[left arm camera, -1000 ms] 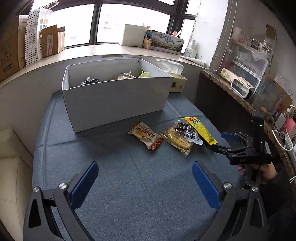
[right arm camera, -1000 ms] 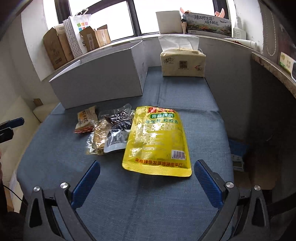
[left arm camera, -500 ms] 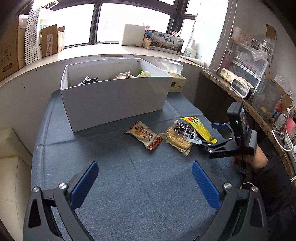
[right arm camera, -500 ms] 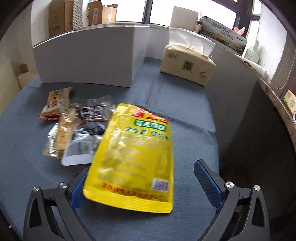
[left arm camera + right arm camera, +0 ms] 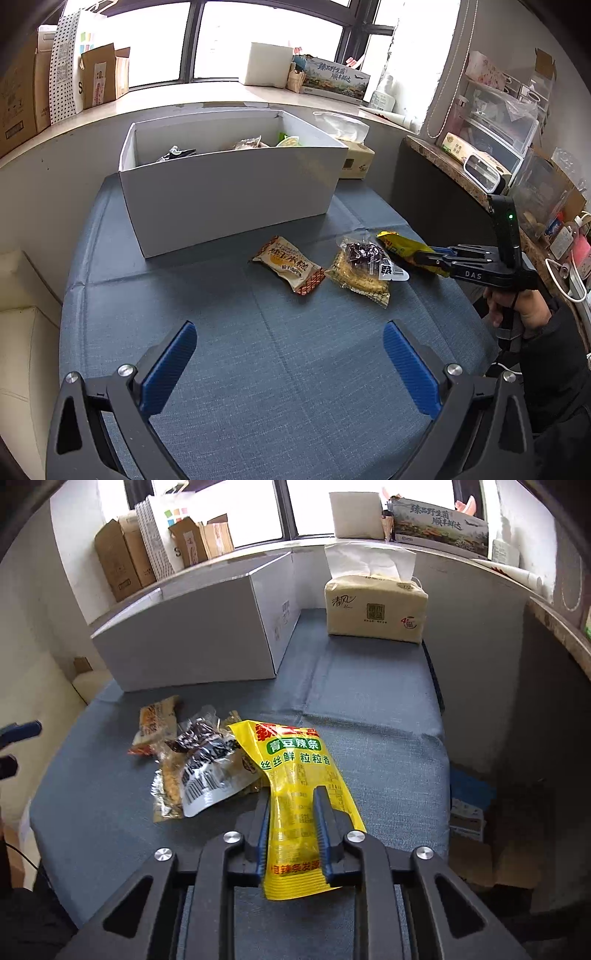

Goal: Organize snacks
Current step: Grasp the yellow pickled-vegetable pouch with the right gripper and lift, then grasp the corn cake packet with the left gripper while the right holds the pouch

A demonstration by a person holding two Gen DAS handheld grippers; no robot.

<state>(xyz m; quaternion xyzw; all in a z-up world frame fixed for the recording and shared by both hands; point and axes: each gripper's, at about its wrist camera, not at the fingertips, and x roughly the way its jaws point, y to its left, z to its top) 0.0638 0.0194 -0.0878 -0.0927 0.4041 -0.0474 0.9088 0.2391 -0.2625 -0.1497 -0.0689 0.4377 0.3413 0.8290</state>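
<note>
My right gripper (image 5: 293, 797) is shut on the yellow snack pouch (image 5: 295, 764), pinching its lower half; its near end is lifted off the blue cloth. In the left wrist view the right gripper (image 5: 424, 256) holds the pouch (image 5: 400, 245) at the right. My left gripper (image 5: 288, 354) is open and empty above the near cloth. A clear pack of dark snacks (image 5: 364, 258) lies on a pale cracker pack (image 5: 360, 282), with an orange cake packet (image 5: 290, 264) to their left. The white box (image 5: 229, 192) behind holds several snacks.
A tissue pack (image 5: 375, 607) stands at the far right of the cloth-covered table (image 5: 258, 369). Cardboard boxes (image 5: 125, 561) and a paper bag line the windowsill. A dark counter (image 5: 436, 177) with plastic drawers runs along the right side.
My right gripper moved forward over the yellow pouch and closed on it, crumpling it between the fingers. The left gripper stayed open and barely moved.
</note>
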